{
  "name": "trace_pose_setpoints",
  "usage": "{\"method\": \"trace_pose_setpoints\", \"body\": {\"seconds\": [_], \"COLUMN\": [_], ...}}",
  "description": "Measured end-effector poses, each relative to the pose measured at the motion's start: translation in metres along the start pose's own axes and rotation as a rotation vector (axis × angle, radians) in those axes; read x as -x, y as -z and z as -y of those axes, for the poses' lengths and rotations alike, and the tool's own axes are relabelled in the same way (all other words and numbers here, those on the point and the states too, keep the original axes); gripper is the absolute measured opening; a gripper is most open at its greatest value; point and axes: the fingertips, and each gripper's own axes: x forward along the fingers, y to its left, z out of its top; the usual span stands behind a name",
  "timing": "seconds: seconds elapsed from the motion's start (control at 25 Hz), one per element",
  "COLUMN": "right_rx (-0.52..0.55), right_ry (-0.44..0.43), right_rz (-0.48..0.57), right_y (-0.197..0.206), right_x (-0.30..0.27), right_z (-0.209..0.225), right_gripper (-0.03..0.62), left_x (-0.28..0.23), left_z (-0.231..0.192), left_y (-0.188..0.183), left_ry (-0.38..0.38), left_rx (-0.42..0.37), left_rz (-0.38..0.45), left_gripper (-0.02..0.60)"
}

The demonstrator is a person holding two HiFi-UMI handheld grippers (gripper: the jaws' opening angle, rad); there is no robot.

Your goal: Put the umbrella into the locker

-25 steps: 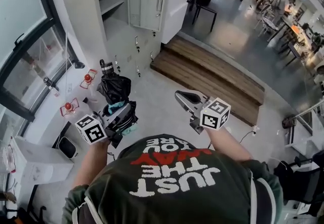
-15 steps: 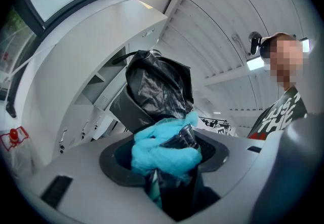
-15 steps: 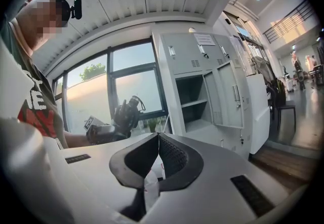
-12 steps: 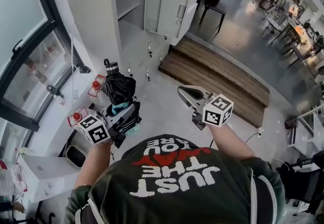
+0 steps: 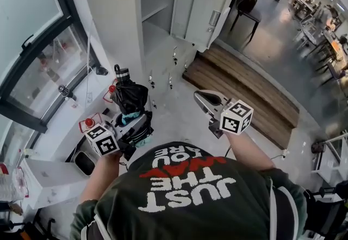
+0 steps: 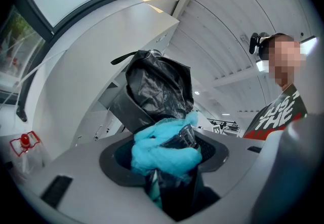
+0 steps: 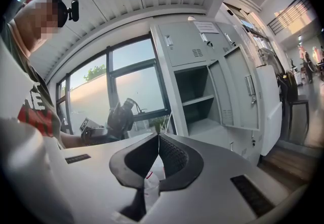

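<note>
A folded black umbrella [image 5: 129,95], with a cyan cloth strip at its base, stands up out of my left gripper [image 5: 133,123], which is shut on it. In the left gripper view the umbrella [image 6: 158,86] rises from between the pads, the cyan part [image 6: 164,149] pinched there. My right gripper [image 5: 202,99] is held level to the right, shut and empty. Ahead stands the grey locker bank with one compartment open [image 5: 159,12], a shelf inside, its door [image 5: 201,11] swung right. The right gripper view shows that open compartment [image 7: 198,104], the jaw tips [image 7: 158,139] closed and the umbrella [image 7: 121,112] at left.
A window [image 5: 32,43] with a white sill runs along the left, with red-tagged items [image 5: 89,123] below it. A wooden step [image 5: 244,89] lies right of the lockers. A chair [image 5: 247,8] and desks with people stand far back.
The lockers have drawn nearer and larger in the head view. Both grippers have been carried forward toward them, the umbrella still held in the left one.
</note>
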Motion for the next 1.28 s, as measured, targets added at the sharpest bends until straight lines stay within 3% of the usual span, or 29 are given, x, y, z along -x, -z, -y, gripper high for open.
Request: {"method": "trace_pose_setpoints", "body": {"seconds": [0.24,0.52,0.84,1.08,1.28], "right_rx": [-0.018,0.021,0.145,0.164,0.171], "right_ry": [-0.068,-0.201,-0.385,-0.488,-0.519], "right_rz": [0.002,-0.026,-0.075,-0.080,-0.085], "right_y": [-0.004,-0.019,-0.071,-0.079,-0.081], "right_x": [-0.027,-0.072,-0.121,-0.157,-0.178], "right_z": [0.056,0.146,0.246,0.266,0.267], "right_gripper": [0.034,0.034,0.034,0.034,0.034], "left_x": [-0.040,-0.127,-0.254,-0.294,-0.300], "left_z": [-0.023,-0.070,-0.129,-0.164,-0.185], "left_y": [-0.004,-0.017,-0.058,-0.057,-0.054], "left_ry": [-0.050,-0.111,-0.182,-0.234,-0.263], "left_rx": [-0.005,-0.033,0.050,0.096,0.144], "left_rz": [0.002,0.056,0.166,0.152,0.151], "left_gripper": [0.258,0.258,0.258,0.258,0.258]}}
